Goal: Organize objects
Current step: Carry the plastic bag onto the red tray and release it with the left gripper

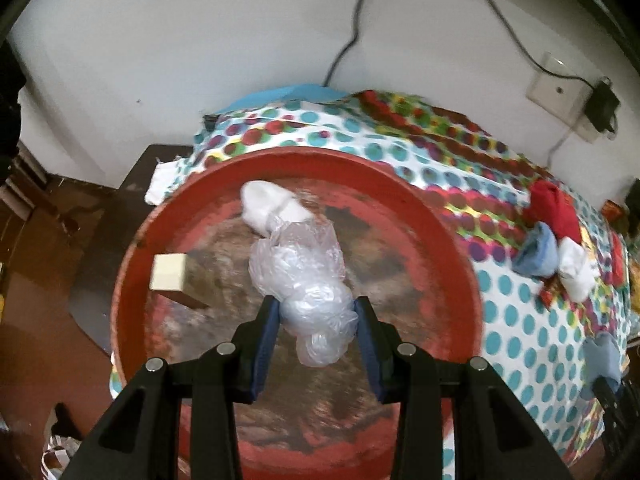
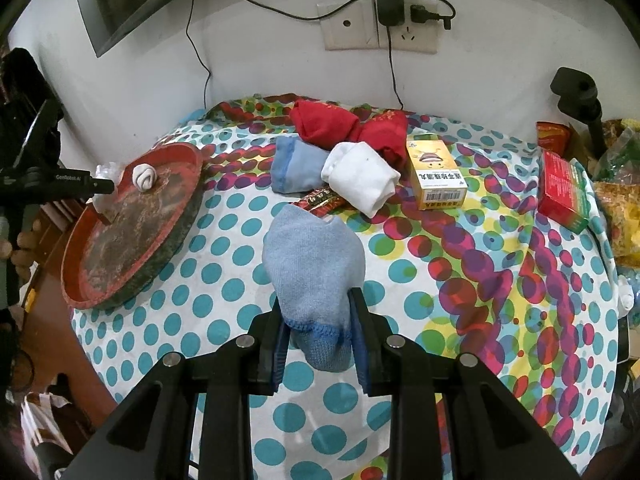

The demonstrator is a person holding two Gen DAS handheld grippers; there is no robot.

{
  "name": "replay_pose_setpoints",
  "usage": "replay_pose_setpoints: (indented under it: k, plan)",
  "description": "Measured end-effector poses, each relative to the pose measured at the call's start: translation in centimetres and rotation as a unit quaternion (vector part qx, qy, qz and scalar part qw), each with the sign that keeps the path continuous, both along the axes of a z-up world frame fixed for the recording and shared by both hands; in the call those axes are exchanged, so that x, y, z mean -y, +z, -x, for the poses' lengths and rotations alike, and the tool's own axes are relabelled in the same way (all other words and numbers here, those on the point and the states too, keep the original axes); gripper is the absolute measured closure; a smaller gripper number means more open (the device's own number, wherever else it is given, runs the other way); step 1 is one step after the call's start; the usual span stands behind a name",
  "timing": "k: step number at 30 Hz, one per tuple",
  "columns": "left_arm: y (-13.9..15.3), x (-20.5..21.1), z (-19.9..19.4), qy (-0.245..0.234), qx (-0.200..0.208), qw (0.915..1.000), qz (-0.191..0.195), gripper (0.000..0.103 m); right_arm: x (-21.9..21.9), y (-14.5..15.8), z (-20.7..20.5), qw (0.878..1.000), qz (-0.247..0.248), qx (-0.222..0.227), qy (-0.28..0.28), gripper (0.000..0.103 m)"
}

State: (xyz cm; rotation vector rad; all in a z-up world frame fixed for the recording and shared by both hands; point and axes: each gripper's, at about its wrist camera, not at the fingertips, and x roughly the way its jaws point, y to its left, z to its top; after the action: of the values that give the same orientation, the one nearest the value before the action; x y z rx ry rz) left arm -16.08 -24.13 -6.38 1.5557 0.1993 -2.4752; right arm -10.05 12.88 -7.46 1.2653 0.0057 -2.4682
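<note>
Over the red tray (image 1: 452, 236), the left tongs (image 1: 316, 312) are clamped on a crumpled plastic bag (image 1: 298, 268) that hangs just above a white sock (image 1: 270, 204) and a small box (image 1: 168, 272) lying in the tray. Beyond the tray's rim, the right tongs (image 2: 318, 312) pinch a blue sock (image 2: 312, 264) above the dotted bench (image 2: 224, 300). The slick film could slide free or spring open on release, and the tray, overhanging the bench edge, might tip.

Light was soft and even indoors; left view was motion-blurred, both views bent and darkened at the edges.
</note>
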Motion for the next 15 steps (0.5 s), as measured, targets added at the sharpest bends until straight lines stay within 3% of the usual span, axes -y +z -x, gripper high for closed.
replay_pose_setpoints:
  k: [5, 8, 15]
  plan:
    - [-0.7, 2.6, 0.9, 0.020, 0.008, 0.9996, 0.019, 0.064, 0.0, 0.0, 0.0, 1.000, 0.001, 0.000, -0.001, 0.077]
    - [-0.9, 4.0, 1.5, 0.025, 0.008, 0.9996, 0.005, 0.064, -0.1, -0.1, -0.1, 1.000, -0.001, 0.002, -0.004, 0.077]
    - [-1.6, 5.7, 3.5, 0.026, 0.021, 0.9993, 0.019, 0.062, -0.4, -0.3, 0.2, 1.000, -0.002, 0.006, -0.010, 0.077]
